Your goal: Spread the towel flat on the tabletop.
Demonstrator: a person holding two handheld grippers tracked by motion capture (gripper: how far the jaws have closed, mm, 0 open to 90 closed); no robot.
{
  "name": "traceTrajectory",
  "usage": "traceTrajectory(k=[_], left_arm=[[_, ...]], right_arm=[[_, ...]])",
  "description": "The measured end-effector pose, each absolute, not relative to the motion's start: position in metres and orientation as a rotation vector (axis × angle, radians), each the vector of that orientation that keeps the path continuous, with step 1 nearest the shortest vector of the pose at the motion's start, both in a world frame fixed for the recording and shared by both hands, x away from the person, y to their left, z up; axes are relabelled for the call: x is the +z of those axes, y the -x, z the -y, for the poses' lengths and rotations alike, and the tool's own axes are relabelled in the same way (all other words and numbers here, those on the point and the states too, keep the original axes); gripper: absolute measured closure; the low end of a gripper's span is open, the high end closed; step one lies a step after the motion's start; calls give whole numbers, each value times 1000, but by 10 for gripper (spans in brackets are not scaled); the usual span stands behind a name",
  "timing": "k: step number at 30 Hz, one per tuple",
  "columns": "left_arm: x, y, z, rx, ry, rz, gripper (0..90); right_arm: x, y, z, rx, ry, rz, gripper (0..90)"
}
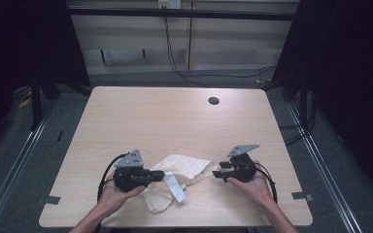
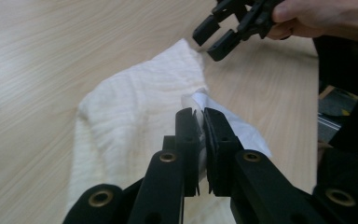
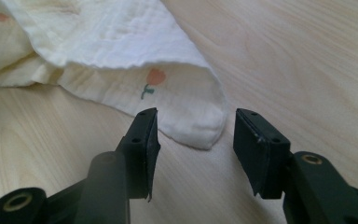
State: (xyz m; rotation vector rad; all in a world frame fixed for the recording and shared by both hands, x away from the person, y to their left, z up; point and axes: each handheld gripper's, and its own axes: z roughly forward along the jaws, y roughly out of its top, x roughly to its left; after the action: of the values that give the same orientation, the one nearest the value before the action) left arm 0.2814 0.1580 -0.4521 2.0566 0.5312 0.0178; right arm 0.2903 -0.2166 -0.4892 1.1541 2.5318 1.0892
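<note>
The left tongs (image 2: 199, 122) pinch a fold of the cream cloth (image 1: 177, 182) lying crumpled on the table (image 1: 175, 116), while the right tongs (image 3: 196, 135) gape just beside its corner.

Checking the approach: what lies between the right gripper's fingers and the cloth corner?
Bare wooden table; the right gripper is open short of the cream cloth, seen in its own view.

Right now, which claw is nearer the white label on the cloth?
Left. The left claw is shut on the white label; the right claw stands open at the cloth's far corner.
</note>
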Motion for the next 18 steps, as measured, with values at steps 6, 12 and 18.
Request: traceTrajectory(k=[6, 12, 18], left_arm=[[-459, -288, -171, 68, -2062, -601, 852], [-466, -294, -173, 57, -2079, -620, 852], [-469, -297, -180, 51, -2066, -646, 852]], right_arm=[[-495, -295, 218, 1108, -1155, -2516, 510], [-501, -301, 218, 1146, -1139, -2527, 553], [-503, -300, 219, 1244, -1183, -2547, 665]])
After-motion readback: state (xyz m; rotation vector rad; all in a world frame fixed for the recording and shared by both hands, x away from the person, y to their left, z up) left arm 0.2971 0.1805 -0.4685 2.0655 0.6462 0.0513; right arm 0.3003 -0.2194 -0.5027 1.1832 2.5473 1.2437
